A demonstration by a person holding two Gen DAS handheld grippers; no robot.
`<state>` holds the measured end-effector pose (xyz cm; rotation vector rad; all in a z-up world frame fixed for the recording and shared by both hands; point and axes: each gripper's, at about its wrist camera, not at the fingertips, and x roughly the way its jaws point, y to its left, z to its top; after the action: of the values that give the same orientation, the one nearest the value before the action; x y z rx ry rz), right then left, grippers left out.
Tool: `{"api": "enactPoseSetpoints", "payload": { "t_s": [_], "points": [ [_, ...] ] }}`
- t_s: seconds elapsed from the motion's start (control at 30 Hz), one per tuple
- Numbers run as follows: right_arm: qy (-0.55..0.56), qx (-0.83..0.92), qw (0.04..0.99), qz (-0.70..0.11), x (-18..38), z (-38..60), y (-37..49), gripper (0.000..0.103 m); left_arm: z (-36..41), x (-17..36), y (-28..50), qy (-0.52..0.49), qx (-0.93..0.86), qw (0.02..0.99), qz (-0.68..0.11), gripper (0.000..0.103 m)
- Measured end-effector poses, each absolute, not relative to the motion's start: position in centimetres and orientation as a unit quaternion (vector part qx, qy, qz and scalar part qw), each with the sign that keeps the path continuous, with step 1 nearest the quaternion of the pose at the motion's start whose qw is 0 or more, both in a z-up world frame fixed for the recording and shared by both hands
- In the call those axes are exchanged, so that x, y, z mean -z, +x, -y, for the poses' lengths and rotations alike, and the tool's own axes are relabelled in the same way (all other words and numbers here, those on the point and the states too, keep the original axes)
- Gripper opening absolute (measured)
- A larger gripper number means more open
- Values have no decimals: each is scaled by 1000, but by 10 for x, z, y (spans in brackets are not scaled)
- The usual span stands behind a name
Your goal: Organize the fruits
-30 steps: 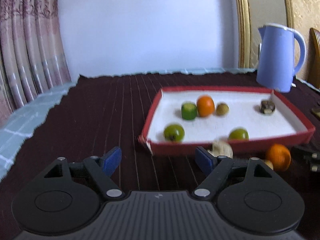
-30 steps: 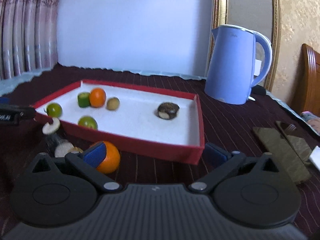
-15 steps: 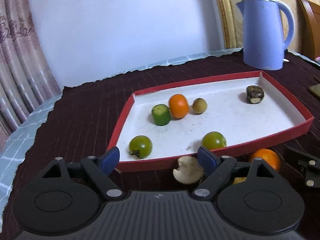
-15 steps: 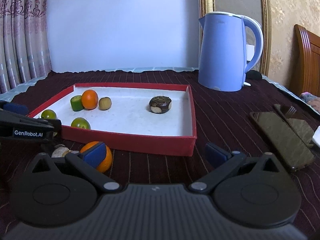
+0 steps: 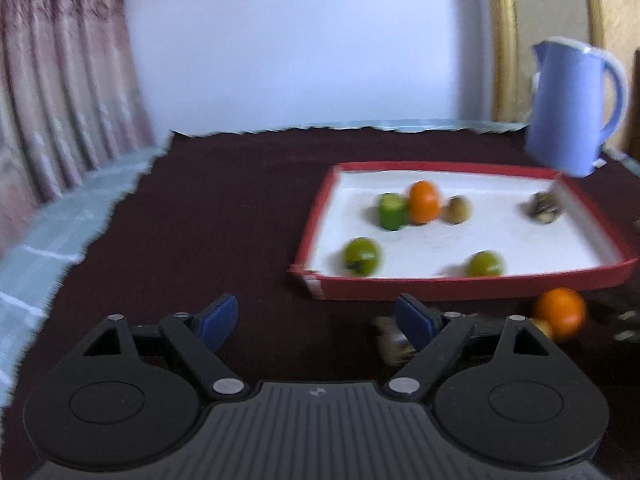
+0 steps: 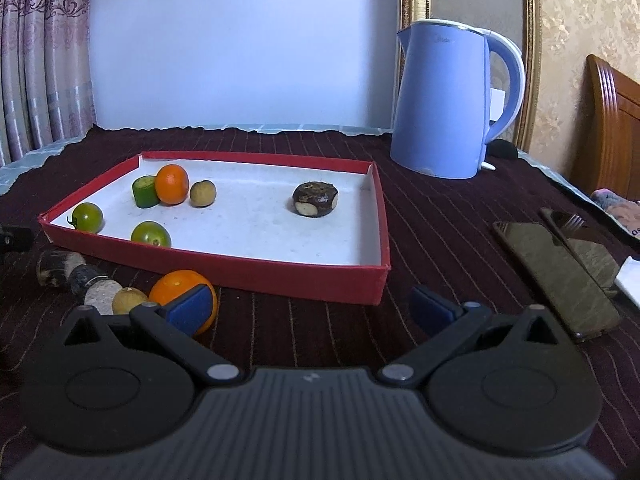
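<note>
A red tray (image 6: 280, 276) with a white floor holds an orange (image 6: 172, 184), a green cut piece (image 6: 145, 191), a small tan fruit (image 6: 203, 193), two green fruits (image 6: 87, 217) (image 6: 151, 234) and a dark brown fruit (image 6: 315, 199). Outside its near wall lie an orange (image 6: 176, 286), a tan fruit (image 6: 128, 299) and two cut stalk pieces (image 6: 96, 284). My right gripper (image 6: 308, 308) is open and empty, its left pad in front of the loose orange. My left gripper (image 5: 316, 320) is open and empty, left of the tray (image 5: 460, 282); its view is blurred.
A blue kettle (image 6: 448, 100) stands behind the tray at the right. Two dark phones (image 6: 556, 272) lie on the cloth at the right. A curtain (image 6: 40, 60) hangs at the left. The dark striped tablecloth (image 6: 440, 240) covers the table.
The left gripper has swung left, so the tray sits further right in its view. The right gripper has moved slightly nearer to the loose fruit. Both stay open.
</note>
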<state>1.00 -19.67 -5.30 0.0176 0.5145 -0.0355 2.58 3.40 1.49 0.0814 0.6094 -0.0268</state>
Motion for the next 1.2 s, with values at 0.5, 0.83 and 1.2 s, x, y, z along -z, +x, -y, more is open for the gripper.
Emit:
{"api": "enactPoseSetpoints", "payload": {
  "t_s": [0.5, 0.83, 1.2],
  "points": [
    [37, 4, 966, -255, 54, 205, 9, 103, 18, -97, 36, 117, -18, 975, -188, 86],
    [69, -3, 959, -274, 58, 214, 15, 103, 12, -173, 58, -51, 133, 952, -269, 90],
    [96, 9, 966, -241, 51, 213, 1, 103, 70, -168, 1, 45, 271, 921, -278, 90]
  ]
}}
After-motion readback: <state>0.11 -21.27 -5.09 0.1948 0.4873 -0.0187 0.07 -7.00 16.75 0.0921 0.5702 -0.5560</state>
